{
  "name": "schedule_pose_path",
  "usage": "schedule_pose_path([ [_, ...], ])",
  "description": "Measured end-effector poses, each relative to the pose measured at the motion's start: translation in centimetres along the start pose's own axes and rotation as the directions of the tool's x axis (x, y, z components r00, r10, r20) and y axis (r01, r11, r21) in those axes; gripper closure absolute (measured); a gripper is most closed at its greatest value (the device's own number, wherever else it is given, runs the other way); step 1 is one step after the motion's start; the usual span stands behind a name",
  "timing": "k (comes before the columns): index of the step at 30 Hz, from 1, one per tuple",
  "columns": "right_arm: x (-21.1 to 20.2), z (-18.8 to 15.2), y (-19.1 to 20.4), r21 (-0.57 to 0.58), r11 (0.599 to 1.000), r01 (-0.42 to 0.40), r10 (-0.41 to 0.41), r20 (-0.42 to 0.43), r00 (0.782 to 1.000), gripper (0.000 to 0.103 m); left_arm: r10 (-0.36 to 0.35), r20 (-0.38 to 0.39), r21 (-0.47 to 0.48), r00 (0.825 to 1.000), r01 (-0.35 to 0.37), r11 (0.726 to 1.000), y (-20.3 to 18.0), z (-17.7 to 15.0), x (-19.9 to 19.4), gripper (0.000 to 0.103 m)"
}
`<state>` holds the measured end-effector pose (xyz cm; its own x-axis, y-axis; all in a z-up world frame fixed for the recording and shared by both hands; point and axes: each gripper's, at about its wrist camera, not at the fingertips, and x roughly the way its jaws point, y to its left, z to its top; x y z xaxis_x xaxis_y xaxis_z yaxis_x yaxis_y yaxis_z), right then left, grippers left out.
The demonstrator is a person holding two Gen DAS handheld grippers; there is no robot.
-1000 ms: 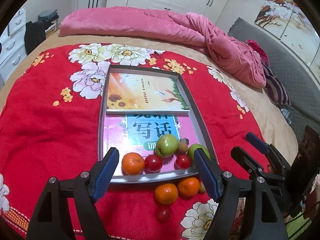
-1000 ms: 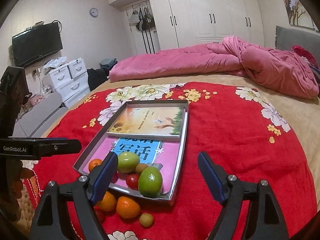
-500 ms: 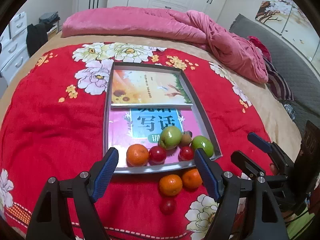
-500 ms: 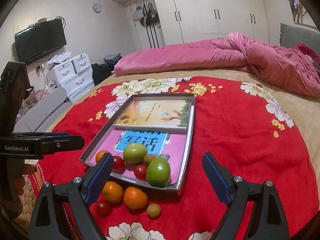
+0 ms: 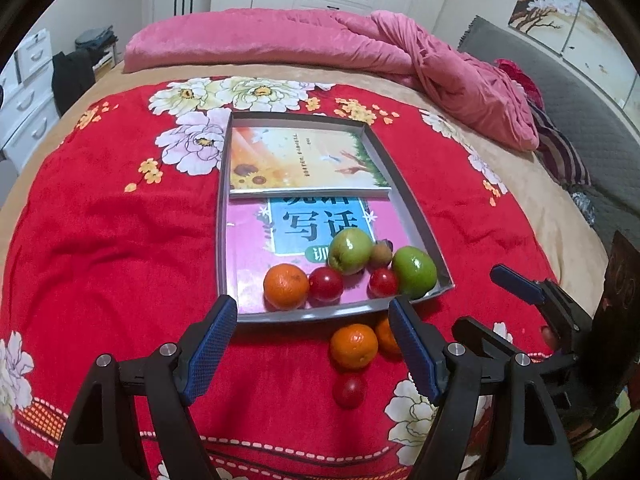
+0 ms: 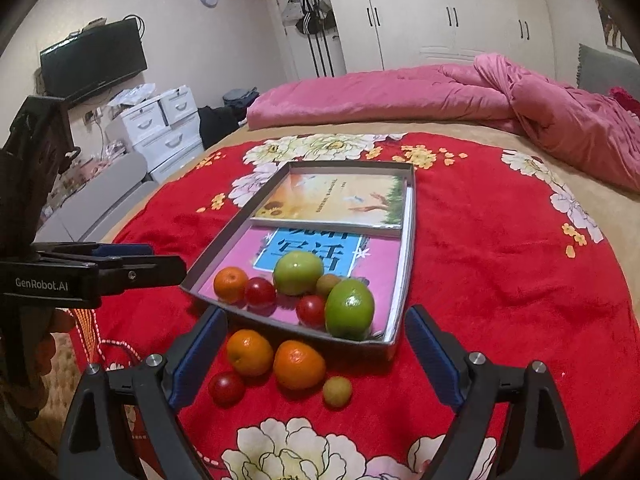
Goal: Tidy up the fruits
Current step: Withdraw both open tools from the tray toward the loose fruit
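Blue-padded, your right gripper (image 6: 316, 356) has just been opening and stands wide and empty over loose oranges (image 6: 298, 364) just outside the tray's (image 6: 408, 240) near edge; your left gripper (image 5: 312, 344), marked "GenRobot.AI", gapes empty too. Fruit crowds the tray's near end, likely rolled there. Book cover (image 5: 316, 228) reads "写话".

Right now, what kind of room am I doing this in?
Almost certainly a bedroom: the fruit sits on a bed under a red floral blanket, a pink duvet is bunched at the far end, and white wardrobes line the wall.
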<state>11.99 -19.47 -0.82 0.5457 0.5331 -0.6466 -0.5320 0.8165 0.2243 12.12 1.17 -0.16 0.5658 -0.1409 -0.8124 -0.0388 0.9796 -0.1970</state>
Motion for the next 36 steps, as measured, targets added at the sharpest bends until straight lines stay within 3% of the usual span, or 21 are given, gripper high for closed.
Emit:
schedule_pose_path([
  [36, 0.9, -2.5, 1.8, -0.118, 0.992, 0.041, -0.053, -0.099, 0.994, 0.013, 0.006, -0.050, 0.055, 0.999, -0.003, 0.998, -0.5, -2.2, 0.4, 0.024],
])
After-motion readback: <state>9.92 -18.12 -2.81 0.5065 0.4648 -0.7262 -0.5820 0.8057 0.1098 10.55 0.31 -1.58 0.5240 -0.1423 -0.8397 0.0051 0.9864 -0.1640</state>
